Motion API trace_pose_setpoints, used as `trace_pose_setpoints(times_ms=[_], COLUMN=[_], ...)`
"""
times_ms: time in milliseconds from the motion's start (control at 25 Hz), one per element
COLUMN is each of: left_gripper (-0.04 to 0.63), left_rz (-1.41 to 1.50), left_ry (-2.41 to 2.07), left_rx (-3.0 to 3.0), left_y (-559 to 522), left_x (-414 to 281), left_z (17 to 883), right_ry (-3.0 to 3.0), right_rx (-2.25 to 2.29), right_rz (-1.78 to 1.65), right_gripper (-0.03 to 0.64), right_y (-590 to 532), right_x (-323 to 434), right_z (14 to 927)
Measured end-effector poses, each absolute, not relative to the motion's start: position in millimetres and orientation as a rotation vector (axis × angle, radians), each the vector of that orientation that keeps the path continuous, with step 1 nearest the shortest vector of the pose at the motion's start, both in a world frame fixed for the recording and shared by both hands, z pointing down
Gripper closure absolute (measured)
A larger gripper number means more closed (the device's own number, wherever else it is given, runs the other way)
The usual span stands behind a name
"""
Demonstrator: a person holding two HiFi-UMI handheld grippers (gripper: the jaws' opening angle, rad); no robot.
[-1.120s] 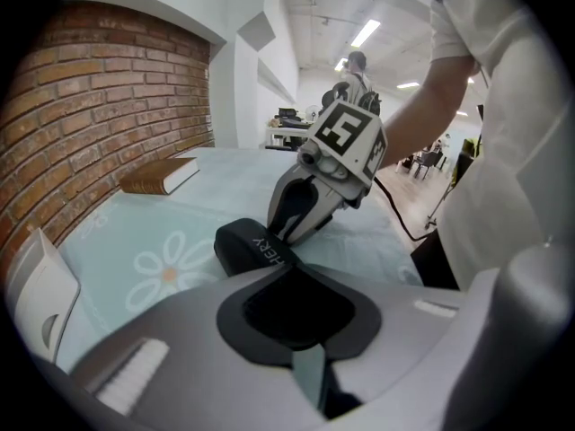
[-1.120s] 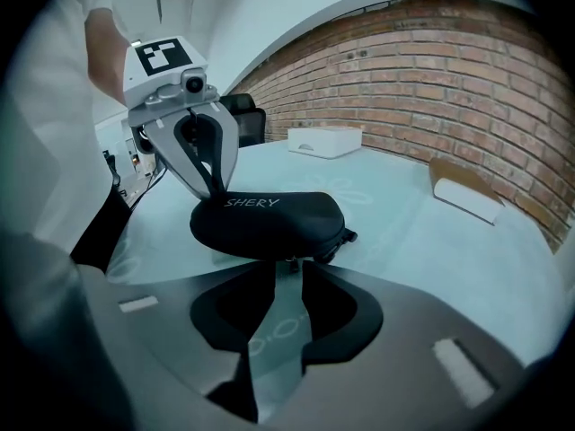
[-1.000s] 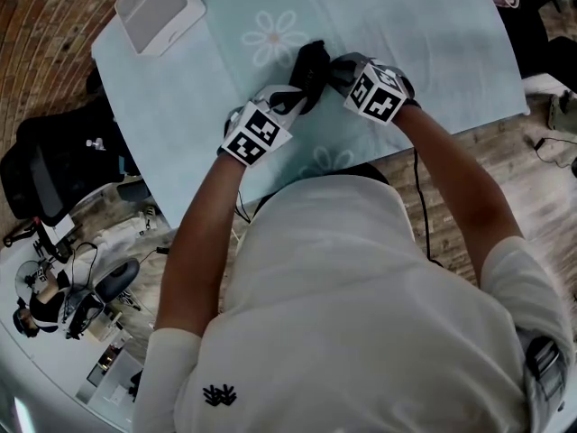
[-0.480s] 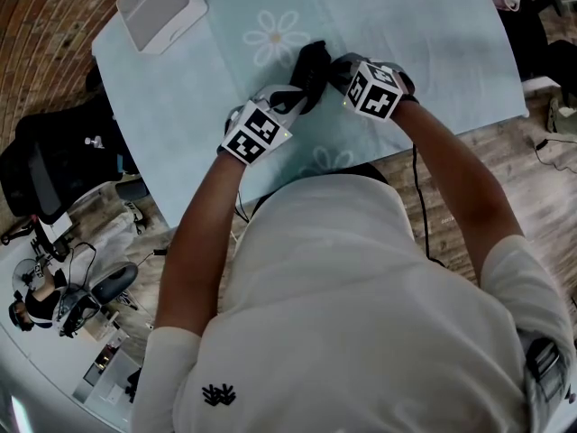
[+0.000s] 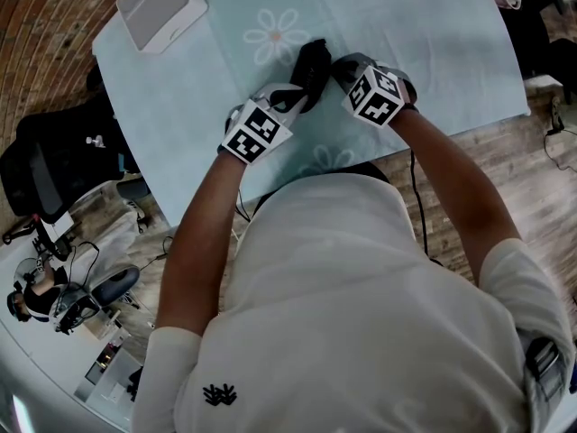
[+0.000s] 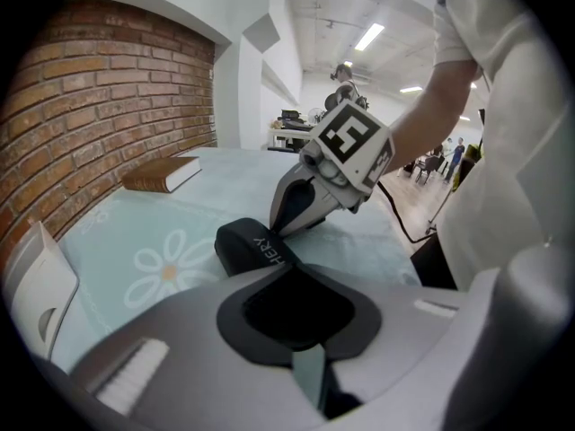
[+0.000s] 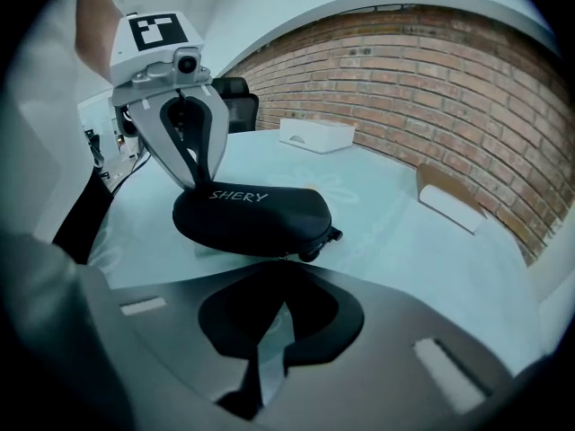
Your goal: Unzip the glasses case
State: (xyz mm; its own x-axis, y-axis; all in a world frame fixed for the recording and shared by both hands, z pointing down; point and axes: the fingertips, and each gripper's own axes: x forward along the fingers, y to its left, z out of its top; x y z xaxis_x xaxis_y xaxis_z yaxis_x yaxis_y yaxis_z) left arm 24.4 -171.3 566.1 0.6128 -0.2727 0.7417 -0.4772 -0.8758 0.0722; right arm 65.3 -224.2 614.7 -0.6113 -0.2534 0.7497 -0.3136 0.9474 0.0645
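A black zipped glasses case (image 5: 312, 64) lies on the pale blue flowered tablecloth (image 5: 424, 34). In the left gripper view it is the dark pouch (image 6: 252, 245) just past my jaws; the right gripper view shows its long side with white lettering (image 7: 252, 218). My left gripper (image 5: 296, 97) is shut on the case's near end, and its fingers (image 7: 199, 155) pinch that end in the right gripper view. My right gripper (image 5: 339, 67) meets the case from the right, its fingers (image 6: 301, 206) drawn to a point at the zipper pull (image 7: 322, 242). The case looks closed.
A white box (image 5: 160, 7) sits at the table's far left corner. A brown book (image 6: 163, 173) lies farther along by the brick wall. The near table edge (image 5: 270, 188) is against the person's body. A black chair and gear (image 5: 54, 165) stand on the floor at left.
Hardly anything has changed. The right gripper's marker cube has shifted a few pixels; the case and the left gripper stay where they were.
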Motion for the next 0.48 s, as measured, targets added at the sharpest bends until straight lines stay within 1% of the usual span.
trace_pose_setpoints(times_ms=[480], left_gripper=[0.543], left_rz=[1.118], left_ry=[-0.617], left_rx=[2.573], left_y=[-171], left_x=[24], left_z=[565], right_ry=[-2.245], right_rx=[0.418], right_rz=[0.064], right_gripper=[0.62], right_y=[-240], right_x=[69], right_z=[613])
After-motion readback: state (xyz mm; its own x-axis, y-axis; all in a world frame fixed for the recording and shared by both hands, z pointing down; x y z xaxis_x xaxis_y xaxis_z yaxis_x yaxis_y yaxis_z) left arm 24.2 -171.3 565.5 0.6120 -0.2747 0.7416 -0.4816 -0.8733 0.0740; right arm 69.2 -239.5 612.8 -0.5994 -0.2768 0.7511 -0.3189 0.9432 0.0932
